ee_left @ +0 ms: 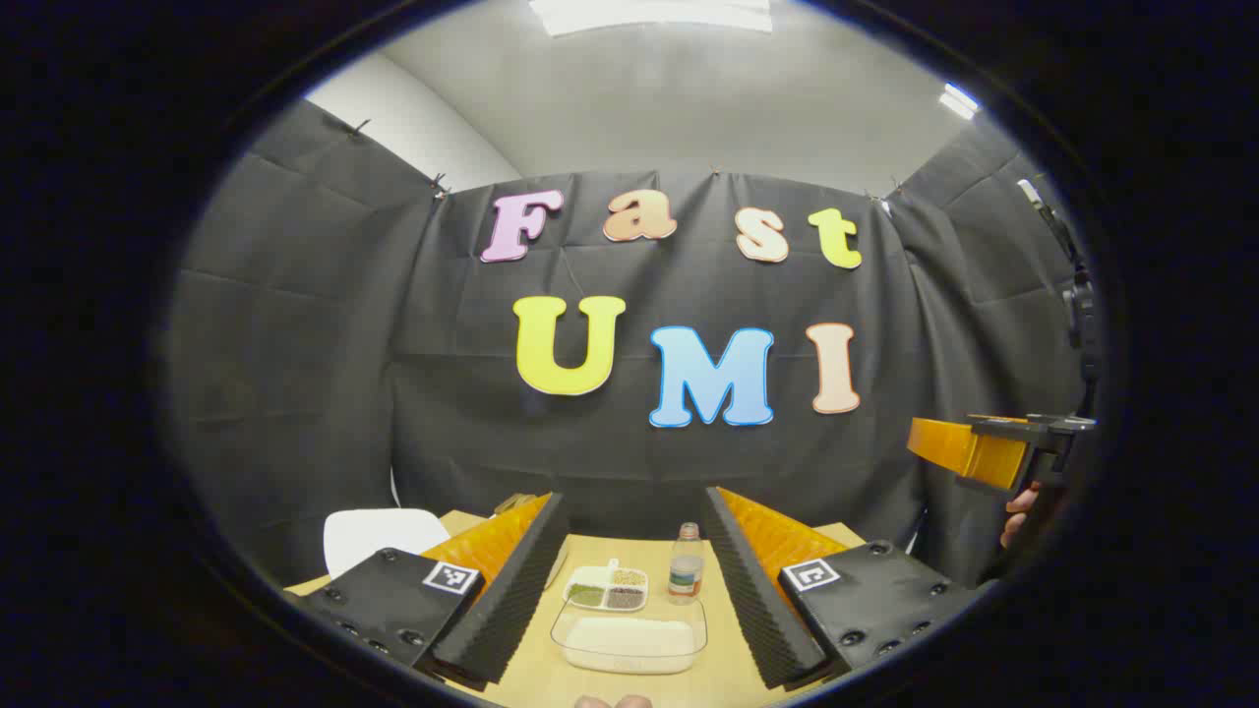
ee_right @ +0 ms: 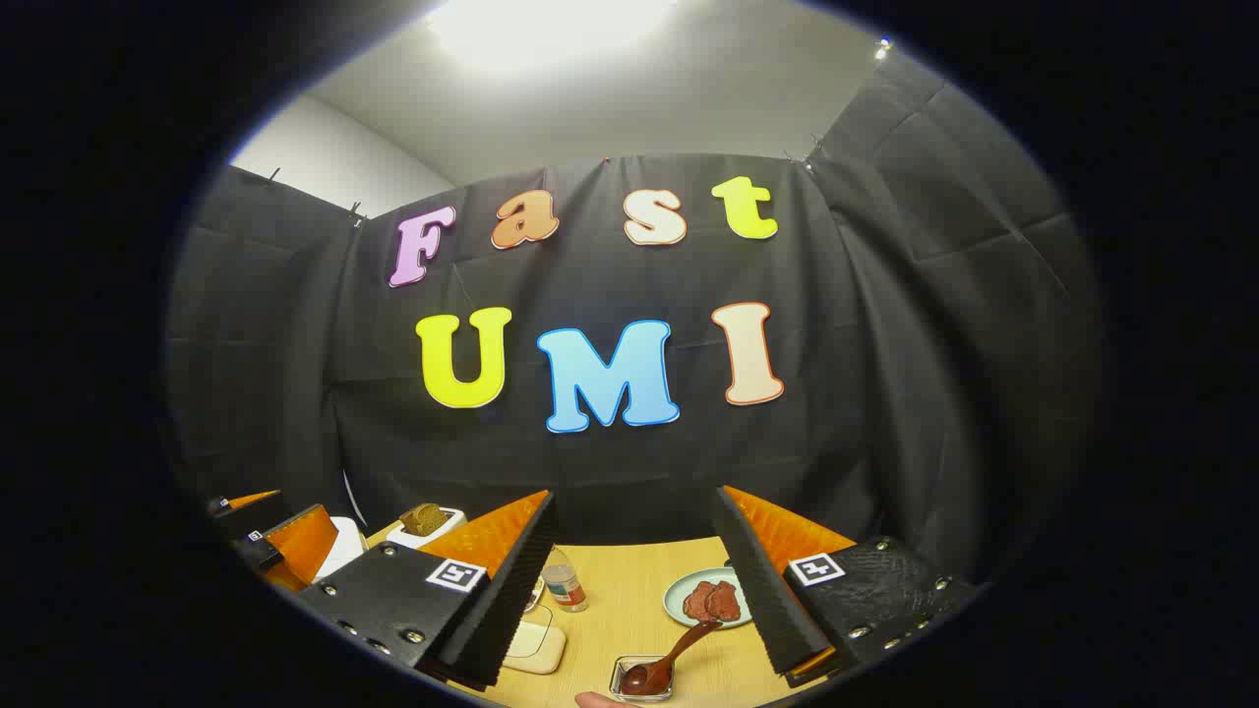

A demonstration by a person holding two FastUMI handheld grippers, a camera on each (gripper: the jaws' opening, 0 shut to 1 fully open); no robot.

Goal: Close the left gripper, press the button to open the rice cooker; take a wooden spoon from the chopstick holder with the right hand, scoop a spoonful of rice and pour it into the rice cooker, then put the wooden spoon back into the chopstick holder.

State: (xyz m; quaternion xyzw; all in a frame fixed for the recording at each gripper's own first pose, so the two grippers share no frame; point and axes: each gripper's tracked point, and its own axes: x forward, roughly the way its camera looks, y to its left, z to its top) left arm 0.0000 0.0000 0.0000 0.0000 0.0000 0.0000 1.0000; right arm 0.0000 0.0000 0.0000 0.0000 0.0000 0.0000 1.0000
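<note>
On the far left of the table [ee_left: 733, 678] sits the white cooker [ee_left: 379, 536], lid down — button unpressed. The left gripper [ee_left: 629, 580] hovers wide, empty, over the rice tray [ee_left: 629, 644], a divided dish [ee_left: 608, 588] and a bottle [ee_left: 686, 568] beyond. The right gripper [ee_right: 634, 590] gapes too — the spoon [ee_right: 669, 661] rests in a small tray [ee_right: 618, 678], probably to be grabbed next.

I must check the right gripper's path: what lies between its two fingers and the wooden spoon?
In the right gripper view, bare table lies between the open right gripper and the spoon.
</note>
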